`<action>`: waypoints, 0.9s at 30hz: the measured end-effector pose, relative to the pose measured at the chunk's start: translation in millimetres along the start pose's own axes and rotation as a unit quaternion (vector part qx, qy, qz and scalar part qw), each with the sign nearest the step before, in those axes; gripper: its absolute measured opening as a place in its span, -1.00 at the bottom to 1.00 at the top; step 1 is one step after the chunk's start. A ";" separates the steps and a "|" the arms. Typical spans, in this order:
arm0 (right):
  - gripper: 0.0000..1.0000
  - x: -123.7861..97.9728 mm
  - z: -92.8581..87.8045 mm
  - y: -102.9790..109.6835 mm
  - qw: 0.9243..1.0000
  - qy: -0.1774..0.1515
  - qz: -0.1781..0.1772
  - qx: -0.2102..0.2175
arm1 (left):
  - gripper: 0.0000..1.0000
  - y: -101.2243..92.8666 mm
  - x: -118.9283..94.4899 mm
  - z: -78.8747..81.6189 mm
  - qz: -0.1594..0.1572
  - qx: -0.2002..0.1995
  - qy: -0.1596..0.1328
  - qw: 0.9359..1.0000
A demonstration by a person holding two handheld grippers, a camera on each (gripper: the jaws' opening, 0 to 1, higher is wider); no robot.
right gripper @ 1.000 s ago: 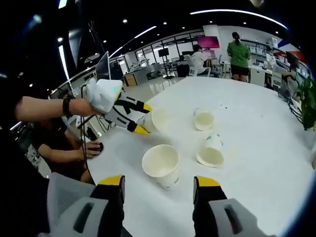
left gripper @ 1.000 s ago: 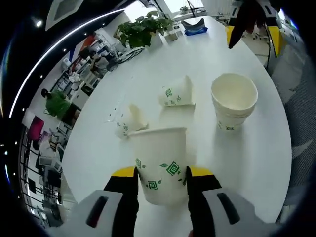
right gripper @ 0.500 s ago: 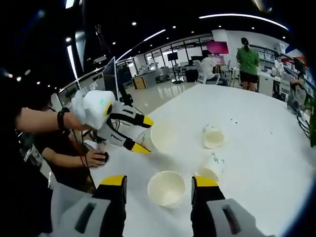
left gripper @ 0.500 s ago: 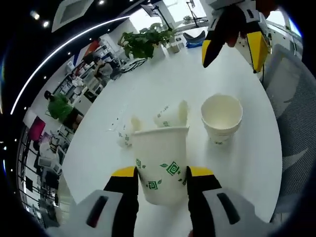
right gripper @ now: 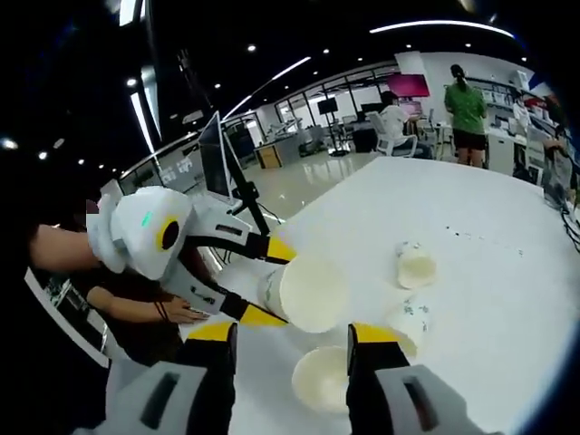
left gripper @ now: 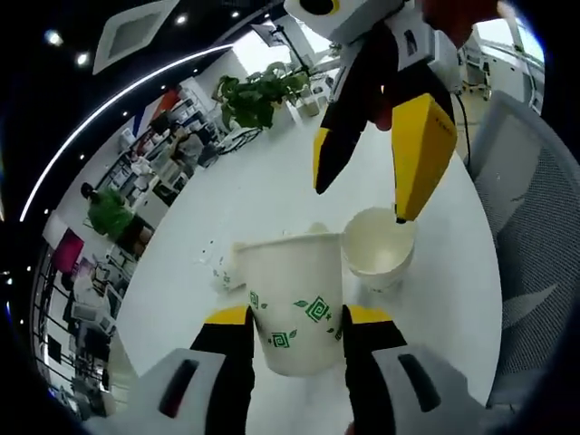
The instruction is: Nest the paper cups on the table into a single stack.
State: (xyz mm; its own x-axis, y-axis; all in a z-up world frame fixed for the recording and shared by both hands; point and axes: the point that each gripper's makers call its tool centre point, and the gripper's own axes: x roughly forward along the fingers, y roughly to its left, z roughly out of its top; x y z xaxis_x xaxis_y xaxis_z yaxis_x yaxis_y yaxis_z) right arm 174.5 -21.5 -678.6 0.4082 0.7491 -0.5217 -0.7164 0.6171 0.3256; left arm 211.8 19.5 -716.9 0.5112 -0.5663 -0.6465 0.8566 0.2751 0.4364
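Right tool (left gripper: 381,177) now nearer, over upright cup (left gripper: 378,246) beside plant (left gripper: 256,95).

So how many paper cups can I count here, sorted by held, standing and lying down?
Cup held in the left claw: 1
Cup standing on the table: 1 (I cannot tell whether more are nested inside it)
Cups lying on their side: 2
Total: 4
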 end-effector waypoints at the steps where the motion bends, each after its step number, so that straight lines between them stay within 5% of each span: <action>1: -0.07 -0.5 0.2 1.7 1.000 0.000 0.002 0.000 | -0.27 -1.4 0.2 0.7 -0.001 0.002 -0.001 1.000; 27: -0.42 13.9 -7.9 16.6 0.998 0.022 0.044 0.026 | -0.27 -42.5 -10.3 51.1 -0.021 0.074 -0.034 0.996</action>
State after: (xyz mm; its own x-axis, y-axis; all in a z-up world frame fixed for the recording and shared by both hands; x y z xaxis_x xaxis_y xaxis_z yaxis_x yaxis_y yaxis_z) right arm 163.7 -2.7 -686.6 0.3195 0.7904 -0.5226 -0.7179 0.5619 0.4110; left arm 166.6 -26.1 -696.8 0.4653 -0.6275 -0.6242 0.8546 0.1350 0.5014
